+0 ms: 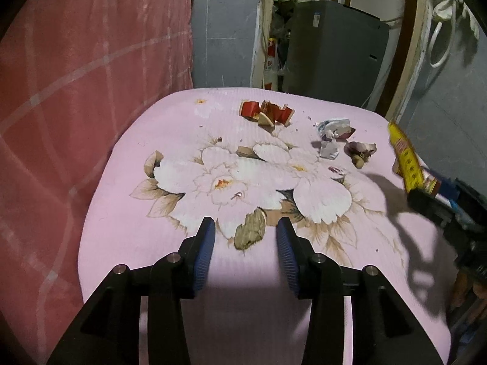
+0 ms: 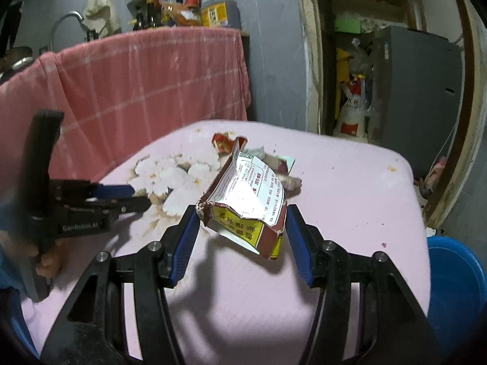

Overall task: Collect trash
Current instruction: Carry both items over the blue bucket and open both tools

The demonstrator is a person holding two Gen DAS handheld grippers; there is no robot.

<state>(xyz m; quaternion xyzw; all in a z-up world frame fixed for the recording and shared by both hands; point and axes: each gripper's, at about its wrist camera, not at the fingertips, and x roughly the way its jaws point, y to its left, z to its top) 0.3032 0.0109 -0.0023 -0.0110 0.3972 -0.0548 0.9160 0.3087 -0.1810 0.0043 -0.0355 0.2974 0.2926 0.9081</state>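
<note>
Right hand-held gripper (image 2: pixel 242 228) grips a torn yellow-red packet (image 2: pixel 246 210) by its sides, lifted clear above the tabletop (image 2: pixel 350 188), on the near side of the scrap pile. Left hand-held gripper (image 1: pixel 246 237) hangs open and empty over the flower print (image 1: pixel 243 182), nothing between the pads. Blue bin (image 2: pixel 456 279) sits just off the tabletop's right edge, near the packet; likely the drop spot, though what is inside is not visible.

Left on the tabletop, all at the far side from the flower print: red scraps (image 1: pixel 268 112), white crumpled wrapper (image 1: pixel 333 129), a purplish peel piece (image 1: pixel 359 150), plus small crumbs. Judged: early to midway, one piece in hand but not dropped, several still to pick.
</note>
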